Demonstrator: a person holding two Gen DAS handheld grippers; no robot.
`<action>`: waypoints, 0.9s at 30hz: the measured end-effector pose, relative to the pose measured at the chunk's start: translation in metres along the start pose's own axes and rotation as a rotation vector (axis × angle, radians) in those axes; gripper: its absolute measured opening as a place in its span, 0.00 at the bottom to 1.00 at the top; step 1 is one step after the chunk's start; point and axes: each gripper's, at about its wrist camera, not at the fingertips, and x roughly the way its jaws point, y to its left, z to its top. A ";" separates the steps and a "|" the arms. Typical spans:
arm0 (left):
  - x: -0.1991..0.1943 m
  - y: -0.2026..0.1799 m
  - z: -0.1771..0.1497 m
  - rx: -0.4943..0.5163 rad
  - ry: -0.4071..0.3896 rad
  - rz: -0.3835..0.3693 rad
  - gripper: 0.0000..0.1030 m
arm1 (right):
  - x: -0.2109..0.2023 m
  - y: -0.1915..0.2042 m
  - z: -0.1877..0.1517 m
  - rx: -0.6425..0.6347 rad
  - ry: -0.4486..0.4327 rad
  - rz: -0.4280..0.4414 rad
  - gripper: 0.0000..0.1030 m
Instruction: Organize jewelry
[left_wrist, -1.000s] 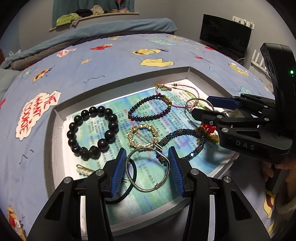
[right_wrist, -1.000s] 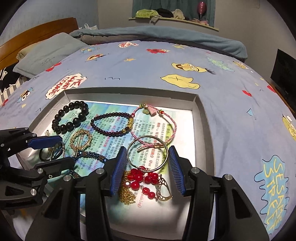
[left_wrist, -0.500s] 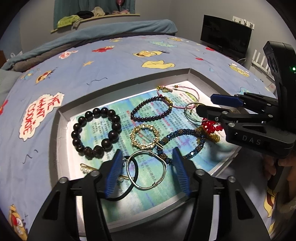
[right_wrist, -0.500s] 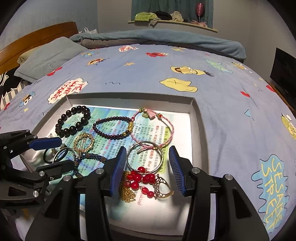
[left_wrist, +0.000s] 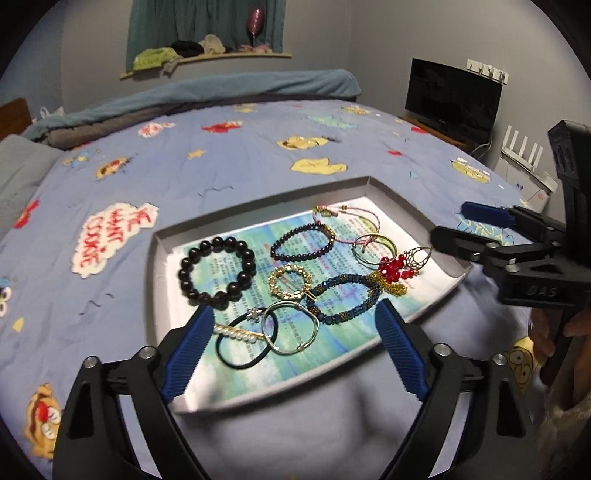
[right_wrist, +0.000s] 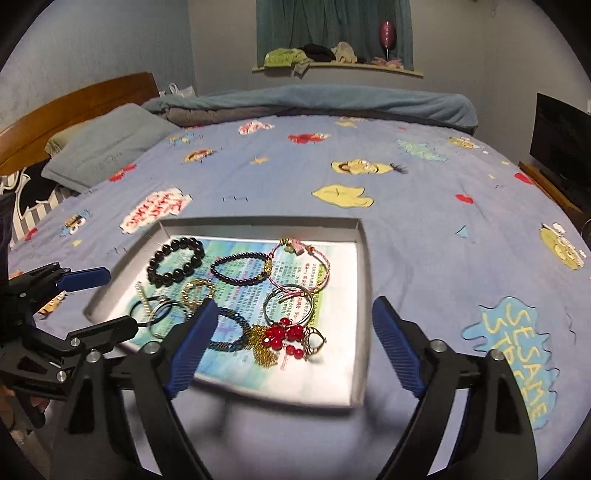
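A shallow grey tray (left_wrist: 159, 258) (right_wrist: 364, 258) lies on the bed and holds several pieces of jewelry: a black bead bracelet (left_wrist: 216, 271) (right_wrist: 175, 260), a purple bead bracelet (left_wrist: 301, 242), a pink cord bracelet (right_wrist: 299, 269), a blue bead bracelet (left_wrist: 343, 297), a gold ring brooch (left_wrist: 290, 282), a silver bangle (left_wrist: 290, 326), a black hair tie with a pearl clip (left_wrist: 238, 332), and red bead earrings (left_wrist: 395, 267) (right_wrist: 284, 334). My left gripper (left_wrist: 291, 350) is open and empty, raised above the tray's near edge. My right gripper (right_wrist: 291, 349) is open and empty, raised above the tray's near side.
The tray sits on a blue cartoon-print bedspread (left_wrist: 221, 155). A folded blanket (right_wrist: 314, 99) and a pillow (right_wrist: 107, 147) lie at the bed's far side. A dark monitor (left_wrist: 452, 98) stands at the right. A hand holds the right gripper's handle (left_wrist: 554, 332).
Both grippers have pulled back and up from the tray and their jaws have opened wider. The jewelry has stayed in place.
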 end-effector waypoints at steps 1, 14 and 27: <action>-0.004 0.000 0.000 0.001 -0.006 0.004 0.90 | -0.007 0.000 0.000 0.000 -0.009 0.002 0.87; -0.080 -0.013 -0.011 -0.006 -0.075 0.016 0.92 | -0.083 0.015 -0.014 -0.034 -0.048 0.015 0.94; -0.129 -0.016 -0.023 -0.095 -0.091 0.154 0.94 | -0.133 0.034 -0.035 -0.006 -0.071 -0.098 0.95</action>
